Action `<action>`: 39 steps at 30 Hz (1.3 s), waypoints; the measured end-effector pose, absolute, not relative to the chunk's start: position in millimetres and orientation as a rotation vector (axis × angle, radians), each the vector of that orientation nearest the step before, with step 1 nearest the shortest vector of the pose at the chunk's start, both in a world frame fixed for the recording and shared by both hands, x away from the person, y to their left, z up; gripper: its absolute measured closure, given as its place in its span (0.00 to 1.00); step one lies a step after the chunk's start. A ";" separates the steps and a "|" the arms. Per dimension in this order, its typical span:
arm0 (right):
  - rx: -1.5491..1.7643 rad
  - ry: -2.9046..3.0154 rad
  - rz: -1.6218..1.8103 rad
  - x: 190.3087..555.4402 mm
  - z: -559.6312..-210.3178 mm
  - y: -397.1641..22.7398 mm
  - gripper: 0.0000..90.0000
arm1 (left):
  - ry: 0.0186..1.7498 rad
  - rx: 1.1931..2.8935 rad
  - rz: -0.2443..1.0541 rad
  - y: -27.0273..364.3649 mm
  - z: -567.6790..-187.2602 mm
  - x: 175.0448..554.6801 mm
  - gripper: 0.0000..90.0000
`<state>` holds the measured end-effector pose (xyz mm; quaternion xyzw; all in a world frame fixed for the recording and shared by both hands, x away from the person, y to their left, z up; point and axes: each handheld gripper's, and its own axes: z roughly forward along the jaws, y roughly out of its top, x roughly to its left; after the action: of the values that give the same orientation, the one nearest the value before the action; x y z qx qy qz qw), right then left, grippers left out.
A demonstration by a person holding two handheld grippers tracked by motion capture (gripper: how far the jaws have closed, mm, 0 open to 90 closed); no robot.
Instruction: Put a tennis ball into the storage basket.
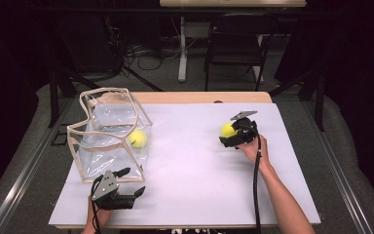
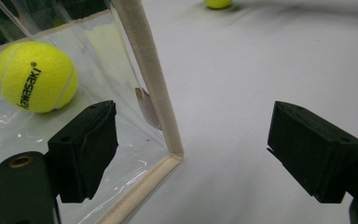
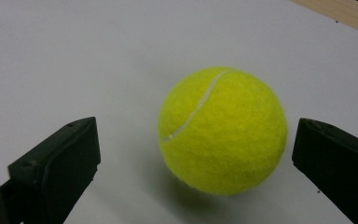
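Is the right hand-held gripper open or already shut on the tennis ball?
Open. The right hand-held gripper has its jaws apart on both sides of the tennis ball, with gaps showing between ball and jaws; the ball rests on the white table.

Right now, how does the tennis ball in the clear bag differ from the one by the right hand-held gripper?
The bagged tennis ball sits inside the clear bag; the free tennis ball lies on the bare white table. The bagged ball shows black "Kawasaki" lettering; the free ball shows only a seam. The free ball sits between the open right hand-held gripper. Both are yellow.
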<state>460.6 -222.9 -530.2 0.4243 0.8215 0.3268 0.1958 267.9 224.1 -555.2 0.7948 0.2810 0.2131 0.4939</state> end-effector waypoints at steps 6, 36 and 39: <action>1.242 2.286 0.929 468.7 -535.0 -226.0 0.01 | 0.682 1.927 0.518 224.6 -555.1 267.6 0.18; 1.250 2.281 0.883 470.4 -536.4 -223.7 0.28 | 0.682 1.926 0.520 224.3 -555.3 268.0 0.18; 1.235 2.282 0.882 468.8 -533.1 -221.8 0.28 | 0.682 1.925 0.519 224.0 -555.3 267.8 0.18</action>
<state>468.8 -221.8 -533.1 0.4416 0.8160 0.3153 0.1992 267.8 224.0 -555.3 0.7941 0.2815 0.2141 0.4943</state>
